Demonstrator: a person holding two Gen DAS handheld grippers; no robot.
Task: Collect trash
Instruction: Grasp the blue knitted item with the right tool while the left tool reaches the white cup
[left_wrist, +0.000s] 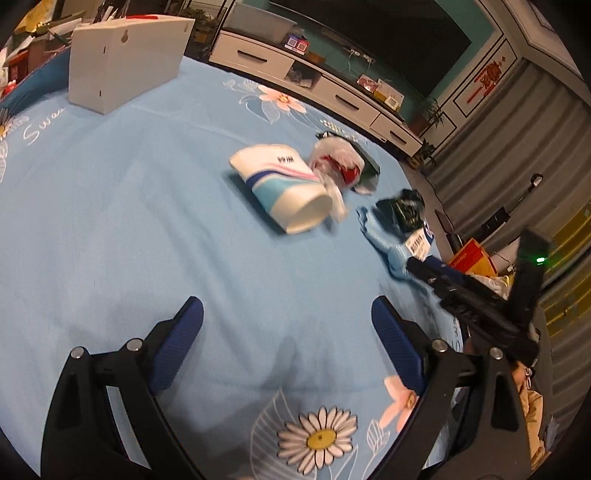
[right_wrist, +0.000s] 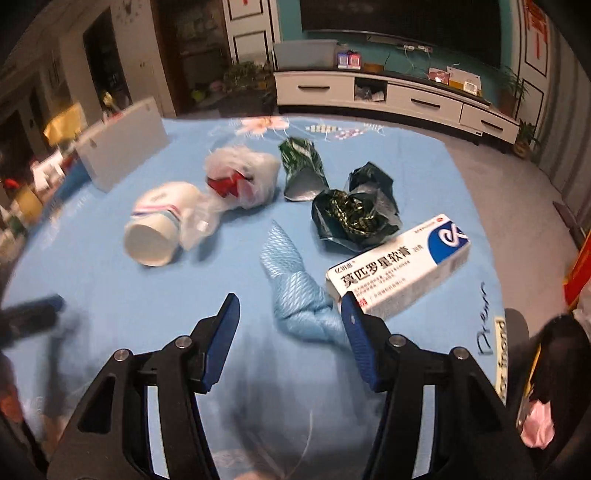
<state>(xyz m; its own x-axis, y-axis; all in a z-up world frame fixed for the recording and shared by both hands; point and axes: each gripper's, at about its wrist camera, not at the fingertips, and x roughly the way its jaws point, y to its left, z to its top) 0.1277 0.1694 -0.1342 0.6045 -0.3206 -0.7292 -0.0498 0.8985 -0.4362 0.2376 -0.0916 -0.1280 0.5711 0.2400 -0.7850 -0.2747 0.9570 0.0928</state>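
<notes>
The right gripper (right_wrist: 290, 328) is held with its blue pads spread and nothing pinched; a crumpled blue wrapper (right_wrist: 295, 291) is seen just ahead between them, and a white medicine box (right_wrist: 399, 266) lies beside the right pad. Further out, a dark foil wrapper (right_wrist: 354, 210), a green packet (right_wrist: 301, 168), a clear plastic bag (right_wrist: 240, 177) and a tipped paper cup (right_wrist: 159, 225) are scattered on the blue floral cloth (right_wrist: 110, 295). The left gripper (left_wrist: 288, 332) is likewise spread wide over bare cloth. A white box (left_wrist: 122, 59) stands at the far edge.
</notes>
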